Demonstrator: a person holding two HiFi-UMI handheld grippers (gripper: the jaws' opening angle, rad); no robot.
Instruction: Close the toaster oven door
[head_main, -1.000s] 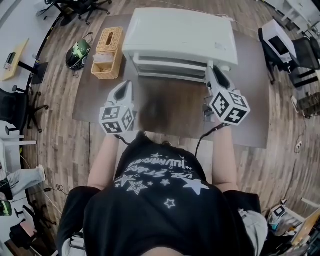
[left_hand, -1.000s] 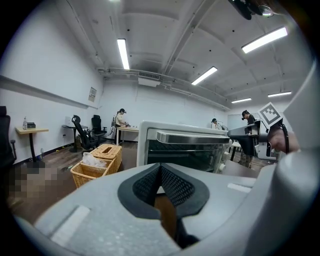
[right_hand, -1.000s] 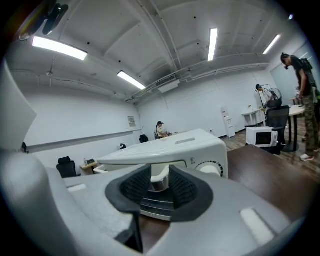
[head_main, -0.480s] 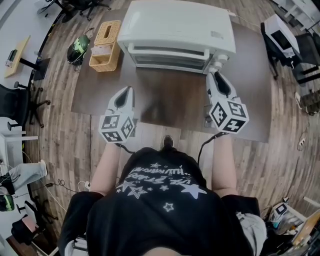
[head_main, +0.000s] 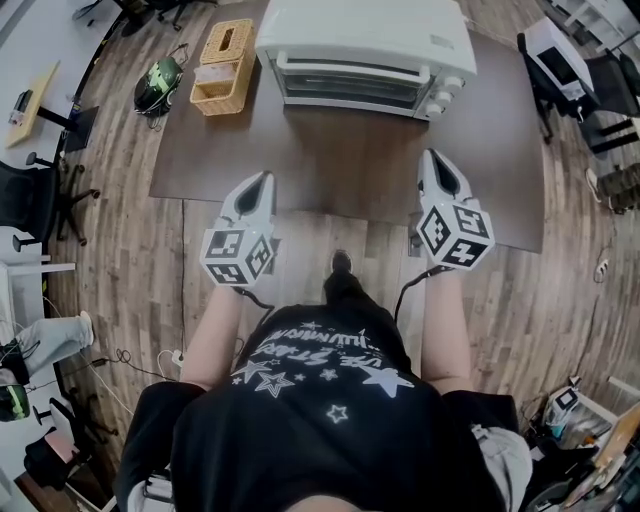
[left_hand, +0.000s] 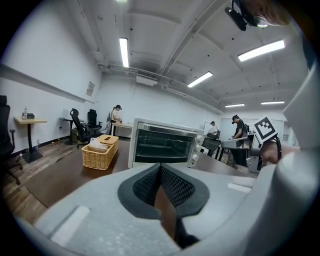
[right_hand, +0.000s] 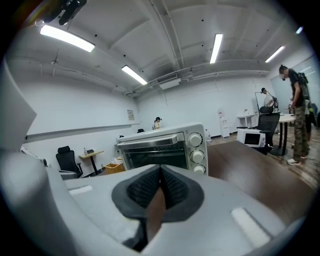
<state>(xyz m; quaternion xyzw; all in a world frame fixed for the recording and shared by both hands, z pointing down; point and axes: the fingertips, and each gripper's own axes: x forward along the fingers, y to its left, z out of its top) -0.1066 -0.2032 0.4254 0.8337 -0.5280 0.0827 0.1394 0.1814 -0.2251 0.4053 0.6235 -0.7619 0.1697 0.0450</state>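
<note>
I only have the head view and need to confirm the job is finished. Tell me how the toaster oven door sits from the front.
Observer: In the right gripper view the toaster oven door stands upright and fully closed, its handle running along the top edge.
Operator: Report the right hand-held gripper's jaws.
Observer: The right hand-held gripper is shut, jaws together, with nothing between them.
Operator: Now the left one.
Observer: The left hand-held gripper is shut and empty too.

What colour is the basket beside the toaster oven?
Tan wicker basket, clearest in left gripper view.
</note>
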